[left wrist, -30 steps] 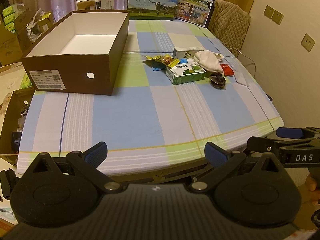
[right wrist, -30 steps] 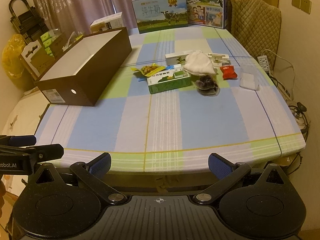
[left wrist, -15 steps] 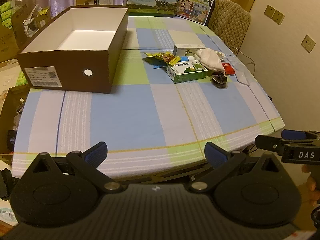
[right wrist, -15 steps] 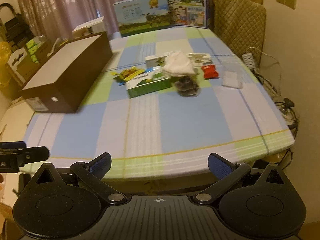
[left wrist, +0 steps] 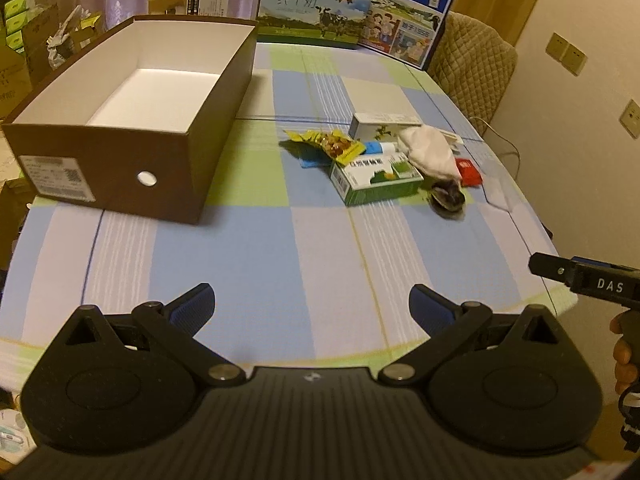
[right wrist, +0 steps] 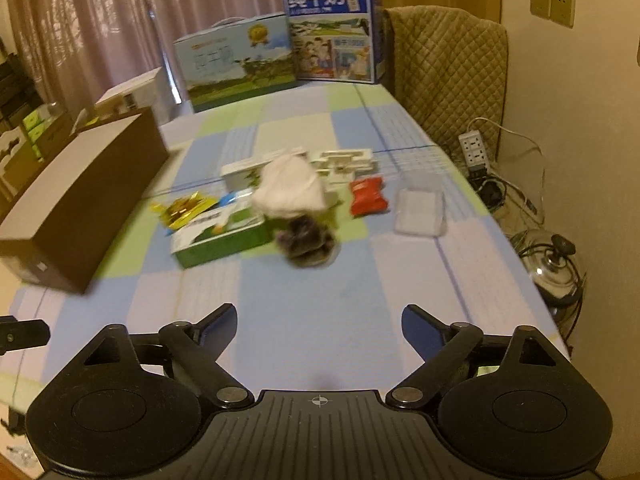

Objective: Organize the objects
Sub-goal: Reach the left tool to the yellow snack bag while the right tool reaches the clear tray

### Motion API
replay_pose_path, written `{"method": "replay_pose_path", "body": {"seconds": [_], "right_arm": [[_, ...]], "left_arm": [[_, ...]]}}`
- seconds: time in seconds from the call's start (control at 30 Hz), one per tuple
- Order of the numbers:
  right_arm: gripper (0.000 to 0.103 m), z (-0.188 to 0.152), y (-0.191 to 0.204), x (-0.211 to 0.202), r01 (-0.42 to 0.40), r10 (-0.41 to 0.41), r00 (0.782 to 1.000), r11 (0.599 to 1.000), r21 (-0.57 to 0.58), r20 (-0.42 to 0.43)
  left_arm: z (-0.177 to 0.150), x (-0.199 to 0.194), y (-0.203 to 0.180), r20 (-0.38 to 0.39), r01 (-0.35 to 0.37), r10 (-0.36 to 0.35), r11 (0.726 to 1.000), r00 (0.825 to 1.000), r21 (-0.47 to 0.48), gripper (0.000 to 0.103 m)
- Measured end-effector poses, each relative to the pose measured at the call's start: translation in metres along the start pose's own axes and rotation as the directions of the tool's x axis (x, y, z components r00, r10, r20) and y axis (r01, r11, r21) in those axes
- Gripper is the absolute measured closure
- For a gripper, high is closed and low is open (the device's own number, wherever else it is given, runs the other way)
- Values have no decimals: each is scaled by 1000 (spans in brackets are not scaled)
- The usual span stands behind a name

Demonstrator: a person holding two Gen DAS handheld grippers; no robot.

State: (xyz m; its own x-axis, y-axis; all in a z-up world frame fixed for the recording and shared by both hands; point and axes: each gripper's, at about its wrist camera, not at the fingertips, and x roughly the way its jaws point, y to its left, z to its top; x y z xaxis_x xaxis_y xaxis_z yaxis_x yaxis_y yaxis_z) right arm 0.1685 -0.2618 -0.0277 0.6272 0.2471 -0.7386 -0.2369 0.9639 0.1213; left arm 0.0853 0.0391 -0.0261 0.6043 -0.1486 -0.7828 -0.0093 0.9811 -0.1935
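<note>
Nearest: left gripper [left wrist: 310, 306], jaws spread, nothing held; right gripper [right wrist: 318, 324], jaws closing, nothing between. Mid-table, right: green carton [right wrist: 220, 238], dark packet [right wrist: 306, 240], white cloth [right wrist: 290, 190], clustered for collection. Far left: brown box [left wrist: 132, 120], kept open, presumably for receiving them.

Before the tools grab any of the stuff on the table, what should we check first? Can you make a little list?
1. Brown box open, nothing seen inside: ok.
2. Left tool open, nothing in it: ok.
3. Right tool closing with nothing between its jaws, should be open for grabbing: not ok.
4. Bare tablecloth between the right tool and the pile: ok.
5. Green box free to lift: not ok, white cloth and yellow packet crowd it.
6. Dark lump, what it is: cannot tell.
</note>
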Motion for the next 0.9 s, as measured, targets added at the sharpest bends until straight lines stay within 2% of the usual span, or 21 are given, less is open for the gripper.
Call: {"method": "replay_pose_path", "body": {"seconds": [0.47, 0.67, 0.9], "right_arm": [[33, 67, -79, 84, 62, -62, 998, 997, 51, -3], [37, 89, -98, 122, 81, -79, 996, 995, 54, -35], [39, 99, -106, 158, 82, -79, 994, 996, 44, -75]], "left_arm": [[72, 87, -33, 0, -26, 26, 998, 1000, -52, 4], [93, 115, -34, -6, -47, 47, 995, 999, -92, 6], [108, 140, -32, -12, -57, 56, 989, 998, -137, 7]]}}
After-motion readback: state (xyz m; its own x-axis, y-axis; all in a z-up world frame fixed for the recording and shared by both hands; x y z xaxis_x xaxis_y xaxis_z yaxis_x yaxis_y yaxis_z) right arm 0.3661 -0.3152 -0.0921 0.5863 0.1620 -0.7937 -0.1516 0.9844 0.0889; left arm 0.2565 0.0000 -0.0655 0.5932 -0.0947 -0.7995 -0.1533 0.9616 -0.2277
